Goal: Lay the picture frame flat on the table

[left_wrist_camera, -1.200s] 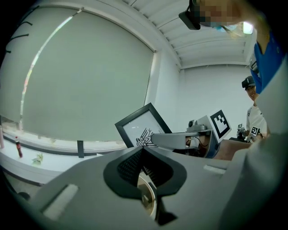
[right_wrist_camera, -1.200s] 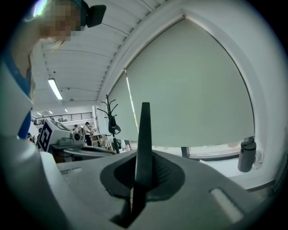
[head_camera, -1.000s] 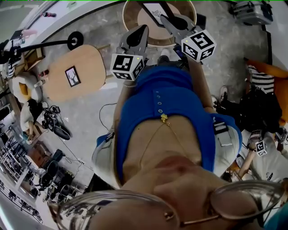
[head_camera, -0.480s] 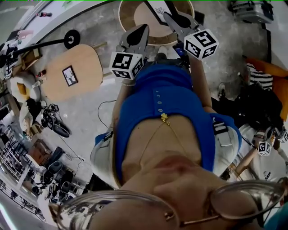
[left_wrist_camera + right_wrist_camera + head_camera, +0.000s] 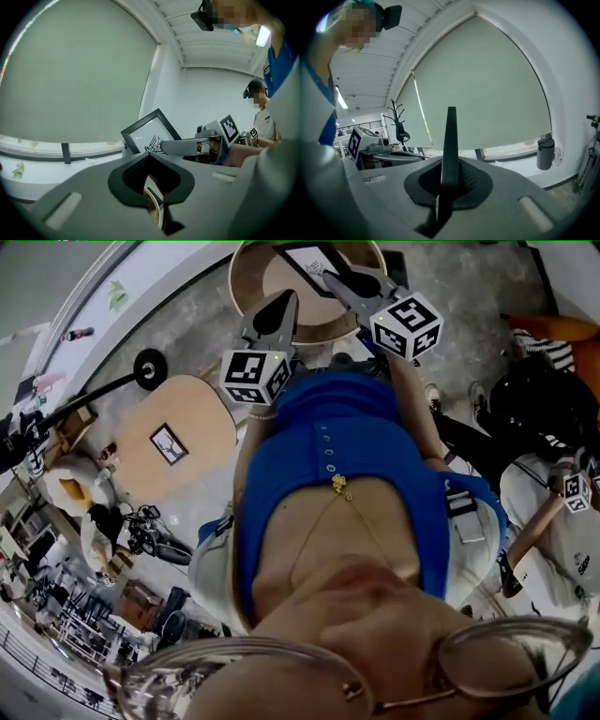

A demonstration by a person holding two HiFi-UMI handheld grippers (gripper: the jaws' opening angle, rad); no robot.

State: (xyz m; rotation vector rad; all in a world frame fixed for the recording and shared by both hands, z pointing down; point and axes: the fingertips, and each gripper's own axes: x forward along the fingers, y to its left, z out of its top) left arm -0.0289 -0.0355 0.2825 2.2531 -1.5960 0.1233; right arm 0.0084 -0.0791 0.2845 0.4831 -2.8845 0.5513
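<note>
Pinch grip on frame (image 5: 146, 131): right gripper (image 5: 330, 277) has its jaws clenched on one rim, while left gripper (image 5: 281, 302), just beside, is closed on nothing. We judge the risk thus: so narrow a hold may let the frame pivot or slip, landing on a corner. It projects beyond the right jaws over table (image 5: 242, 277), long axis along them, tilted, print facing the left jaws.

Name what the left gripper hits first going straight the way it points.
Likely the black rectangular picture frame clamped in the right gripper, just beyond the left gripper; depth is unclear.
</note>
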